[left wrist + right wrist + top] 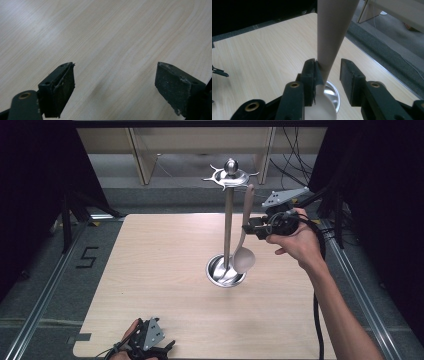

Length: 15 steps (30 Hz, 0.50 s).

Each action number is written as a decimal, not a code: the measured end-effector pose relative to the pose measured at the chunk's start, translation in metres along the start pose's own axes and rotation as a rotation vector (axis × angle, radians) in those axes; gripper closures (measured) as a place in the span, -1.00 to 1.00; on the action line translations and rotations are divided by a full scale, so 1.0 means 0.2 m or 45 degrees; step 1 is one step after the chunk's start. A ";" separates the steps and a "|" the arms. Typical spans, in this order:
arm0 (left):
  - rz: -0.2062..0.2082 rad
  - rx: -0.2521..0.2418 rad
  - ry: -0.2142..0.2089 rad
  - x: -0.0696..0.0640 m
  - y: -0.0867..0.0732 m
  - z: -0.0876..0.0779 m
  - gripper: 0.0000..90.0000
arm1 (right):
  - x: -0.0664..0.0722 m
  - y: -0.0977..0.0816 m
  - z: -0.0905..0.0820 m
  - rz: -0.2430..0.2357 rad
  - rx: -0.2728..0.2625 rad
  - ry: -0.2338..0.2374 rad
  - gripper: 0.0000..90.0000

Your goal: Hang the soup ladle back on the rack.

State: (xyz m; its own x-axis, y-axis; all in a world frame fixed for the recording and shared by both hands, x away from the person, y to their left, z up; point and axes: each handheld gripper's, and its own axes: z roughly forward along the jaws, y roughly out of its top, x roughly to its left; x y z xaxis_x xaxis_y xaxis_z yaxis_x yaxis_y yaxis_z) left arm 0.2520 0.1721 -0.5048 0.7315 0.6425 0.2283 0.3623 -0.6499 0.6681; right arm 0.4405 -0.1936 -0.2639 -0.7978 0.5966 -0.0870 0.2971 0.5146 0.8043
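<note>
A steel utensil stand [228, 220] rises from a round dish base [226, 271] in the middle of the table, with a star of hooks [229, 174] at its top. A beige spoon [244, 259] stands nearly upright beside the pole, bowl down over the base. Its handle tip reaches up to a hook, and I cannot tell whether it hangs there. My right gripper [248, 228] comes in from the right at mid-handle. In the right gripper view the spoon handle [334, 30] runs between the jaws of this gripper [328, 67]. One pad touches it and the other stands off. My left gripper [155, 345] is open over bare wood [115, 80].
The light wooden table [165, 270] ends close behind the stand. Beyond it are wooden frame legs [142, 160] and cables on the floor. Metal rails [45, 290] run along both sides of the table. The right gripper's cable [316, 320] trails along the person's forearm.
</note>
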 end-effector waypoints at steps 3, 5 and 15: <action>-0.001 -0.002 -0.001 0.00 0.00 0.00 -0.65 | 0.01 0.00 -0.01 0.005 -0.001 -0.012 0.41; -0.002 -0.002 -0.001 0.00 0.00 0.00 -0.65 | 0.01 0.00 -0.02 -0.005 -0.006 -0.003 0.39; -0.009 -0.002 0.000 0.00 0.00 0.00 -0.65 | 0.03 -0.01 -0.05 0.006 -0.012 -0.023 0.31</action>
State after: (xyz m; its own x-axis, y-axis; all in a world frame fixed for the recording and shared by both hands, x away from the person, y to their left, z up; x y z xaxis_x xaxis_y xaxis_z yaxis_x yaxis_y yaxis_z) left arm 0.2514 0.1720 -0.5046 0.7287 0.6472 0.2239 0.3665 -0.6448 0.6708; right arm 0.4298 -0.1963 -0.2601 -0.7867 0.6101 -0.0941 0.2958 0.5063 0.8100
